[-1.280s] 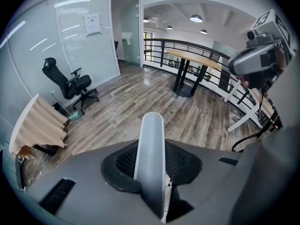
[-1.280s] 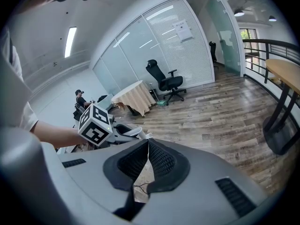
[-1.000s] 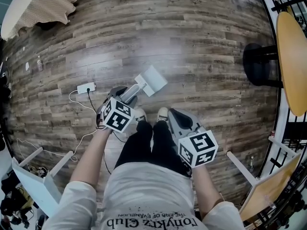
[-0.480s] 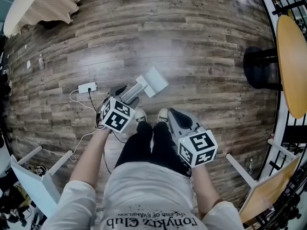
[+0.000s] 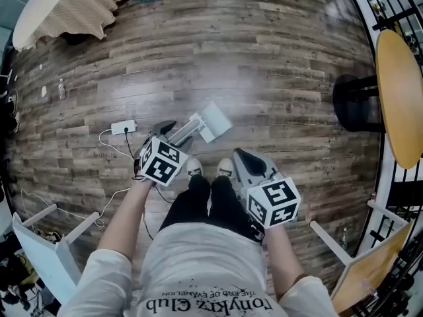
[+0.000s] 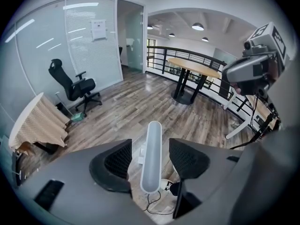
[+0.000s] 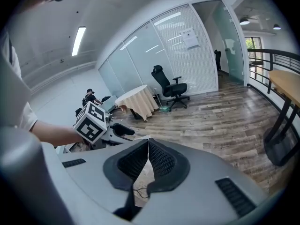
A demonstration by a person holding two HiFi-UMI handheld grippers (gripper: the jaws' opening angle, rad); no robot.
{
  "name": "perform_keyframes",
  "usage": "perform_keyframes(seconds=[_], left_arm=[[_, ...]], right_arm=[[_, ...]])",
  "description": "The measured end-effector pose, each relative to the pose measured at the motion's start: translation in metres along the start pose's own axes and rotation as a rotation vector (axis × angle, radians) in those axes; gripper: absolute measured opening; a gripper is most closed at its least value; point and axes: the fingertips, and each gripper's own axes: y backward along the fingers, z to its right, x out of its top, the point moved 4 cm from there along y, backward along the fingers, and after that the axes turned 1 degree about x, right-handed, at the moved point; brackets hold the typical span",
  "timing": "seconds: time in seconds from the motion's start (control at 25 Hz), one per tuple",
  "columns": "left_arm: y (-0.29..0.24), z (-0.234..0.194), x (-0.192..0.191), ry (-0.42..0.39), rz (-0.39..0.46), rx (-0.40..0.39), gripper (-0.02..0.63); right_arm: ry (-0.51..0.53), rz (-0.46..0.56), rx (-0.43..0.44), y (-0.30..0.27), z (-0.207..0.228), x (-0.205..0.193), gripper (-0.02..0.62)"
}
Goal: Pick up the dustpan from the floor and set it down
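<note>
A white dustpan point(image 5: 215, 119) lies on the wooden floor just ahead of the person's shoes point(image 5: 193, 168), its long handle point(image 5: 187, 129) pointing back toward my left gripper point(image 5: 173, 135). In the left gripper view the handle point(image 6: 151, 153) runs between the jaws of my left gripper point(image 6: 150, 159). The jaws stand wide open, with a gap on each side of the handle, and neither pad touches it. My right gripper point(image 5: 246, 160) hangs over the floor to the right of the shoes. Its pads meet at the tips point(image 7: 147, 146) with nothing between them.
A white power strip point(image 5: 124, 127) with a trailing cable lies left of the dustpan. A round wooden table point(image 5: 400, 91) on a black base point(image 5: 357, 101) stands at the right. A cloth-covered table point(image 5: 66, 8) and an office chair point(image 6: 75, 86) are farther off. White furniture legs point(image 5: 59, 243) sit at lower left.
My left gripper's jaws have spread away from the handle and the gripper has risen a little. The dustpan stays on the floor. My right gripper has lifted slightly.
</note>
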Motion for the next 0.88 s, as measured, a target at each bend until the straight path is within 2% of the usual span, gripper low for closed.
perform_keyframes(seconds=[0.28, 0.52, 0.64, 0.88], left_arm=[[0.032, 0.004, 0.007, 0.019, 0.051, 0.010, 0.231], [0.066, 0.023, 0.016, -0.015, 0.113, 0.049, 0.150], [0.083, 0.030, 0.019, -0.026, 0.131, 0.072, 0.068], [0.113, 0.047, 0.025, -0.007, 0.179, 0.080, 0.037]], right_arm=[[0.039, 0.019, 0.008, 0.006, -0.011, 0.012, 0.025], [0.066, 0.045, 0.004, 0.024, -0.013, 0.020, 0.025], [0.071, 0.061, -0.002, 0.033, -0.016, 0.025, 0.025], [0.084, 0.080, 0.009, 0.049, -0.029, 0.031, 0.025]])
